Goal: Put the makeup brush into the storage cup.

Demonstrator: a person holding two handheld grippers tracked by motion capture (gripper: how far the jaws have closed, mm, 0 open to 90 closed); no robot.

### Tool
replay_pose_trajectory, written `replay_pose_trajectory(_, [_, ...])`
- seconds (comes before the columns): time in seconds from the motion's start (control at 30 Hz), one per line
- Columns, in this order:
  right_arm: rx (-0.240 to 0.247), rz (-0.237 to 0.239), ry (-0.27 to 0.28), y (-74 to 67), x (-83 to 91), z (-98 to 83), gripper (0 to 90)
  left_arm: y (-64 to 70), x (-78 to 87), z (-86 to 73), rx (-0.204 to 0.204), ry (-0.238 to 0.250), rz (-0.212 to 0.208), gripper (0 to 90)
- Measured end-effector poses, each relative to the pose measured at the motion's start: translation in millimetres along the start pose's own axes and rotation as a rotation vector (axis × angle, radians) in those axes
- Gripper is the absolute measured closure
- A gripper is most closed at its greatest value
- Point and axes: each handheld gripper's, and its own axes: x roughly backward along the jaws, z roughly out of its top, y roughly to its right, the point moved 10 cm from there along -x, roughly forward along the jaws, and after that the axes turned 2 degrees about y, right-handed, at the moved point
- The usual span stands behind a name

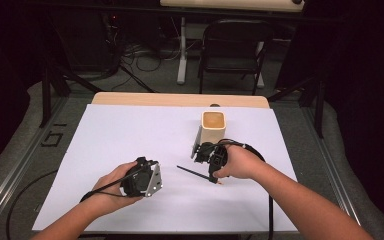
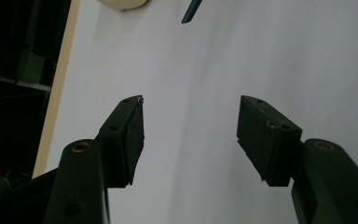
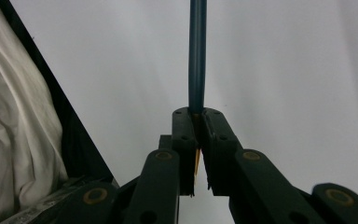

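A white-covered counter (image 1: 130,140) is seen w/ a tan square cup (image 1: 213,127) upright toward its far side, the left gripper (image 2: 191,135) is held w/ jaws apart & nothing between, and a dark pencil (image 3: 197,56) is clamped in the right gripper (image 3: 198,140) just in front of the cup.

Matt white sheet (image 1: 130,150) over pale wood tabletop (image 1: 180,99); smooth tan cup (image 1: 213,131); glossy dark pencil (image 3: 197,56); matt black plastic right gripper (image 3: 198,116).
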Motion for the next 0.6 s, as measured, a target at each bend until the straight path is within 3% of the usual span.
replay_pose_trajectory(0.37, [0.01,0.009,-0.013,-2.9,-2.4,4.4,83.9,0.5,-3.5,8.1,-0.043,-0.013,-0.01,41.7])
replay_pose_trajectory(0.6, [0.019,0.014,-0.005,-5.3,-1.9,8.3,83.9,0.5,-2.7,11.1,-0.105,-0.038,0.015,43.5])
